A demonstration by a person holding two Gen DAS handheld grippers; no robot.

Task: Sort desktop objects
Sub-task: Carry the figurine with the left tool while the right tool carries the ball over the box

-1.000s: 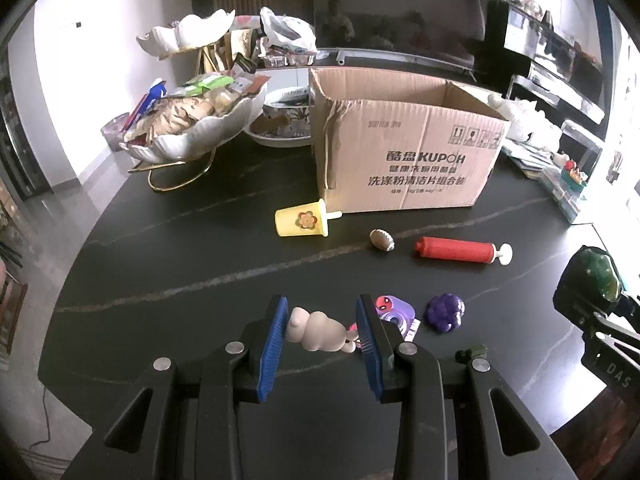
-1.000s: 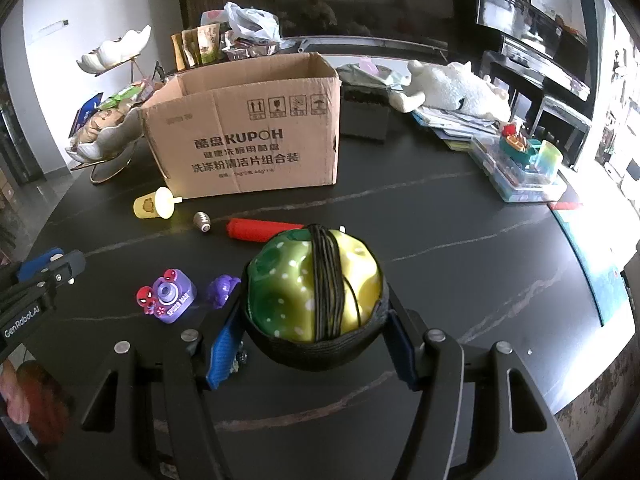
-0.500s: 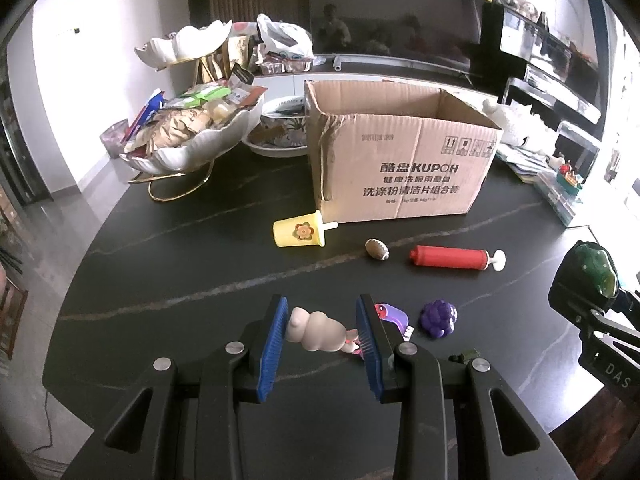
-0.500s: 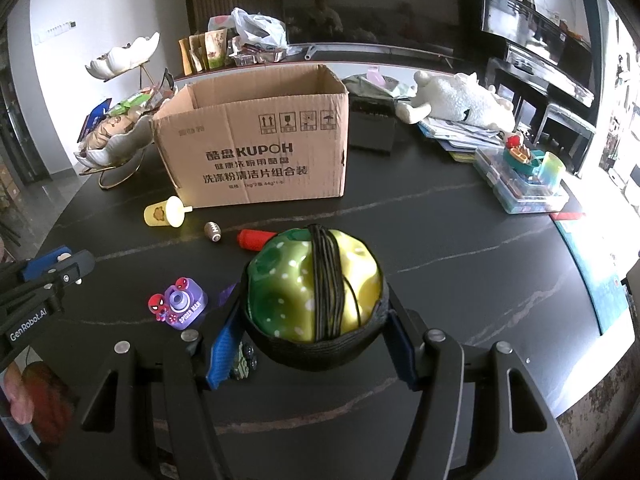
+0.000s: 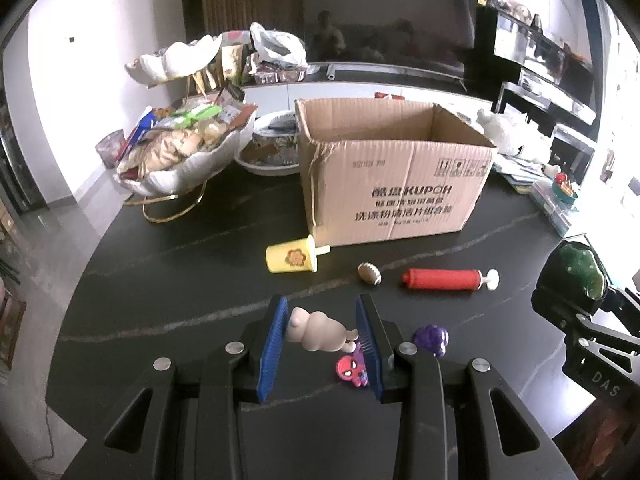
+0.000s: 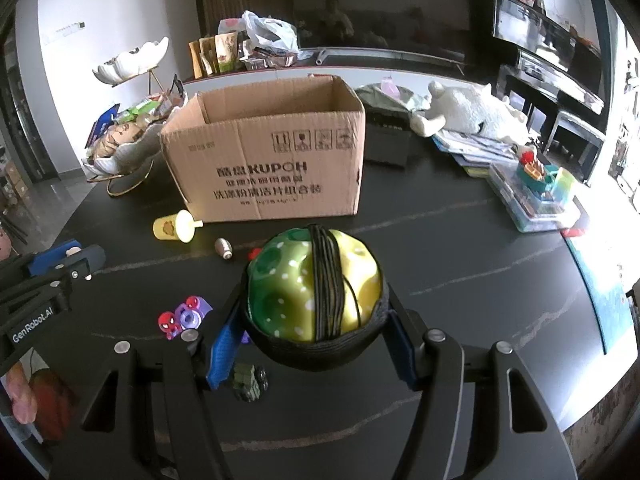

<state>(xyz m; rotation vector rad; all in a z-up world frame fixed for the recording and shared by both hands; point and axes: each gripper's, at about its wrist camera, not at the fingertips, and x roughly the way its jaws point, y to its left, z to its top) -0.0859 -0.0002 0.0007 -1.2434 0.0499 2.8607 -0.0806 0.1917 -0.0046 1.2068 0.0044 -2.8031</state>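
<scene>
The little beige figure (image 5: pixel 318 332) hangs crosswise between the blue pads of the left tongs (image 5: pixel 322 340), pinched at its ends, clear of the dark surface (image 5: pixel 160 280). It looks light, hard and smooth, so I'd guess it could swivel; a hold across its thicker middle seems safer. The green-and-yellow spotted ball (image 6: pixel 314 288), wrapped in black cord and sitting in a black cup, is clamped by the right tongs (image 6: pixel 312 344); it looks springy and light, best squeezed at its widest girth. The open cardboard box (image 5: pixel 392 176) stands at twelve o'clock. A yellow popsicle toy (image 5: pixel 294 256), small football (image 5: pixel 369 273) and red pump (image 5: pixel 444 279) lie before it.
</scene>
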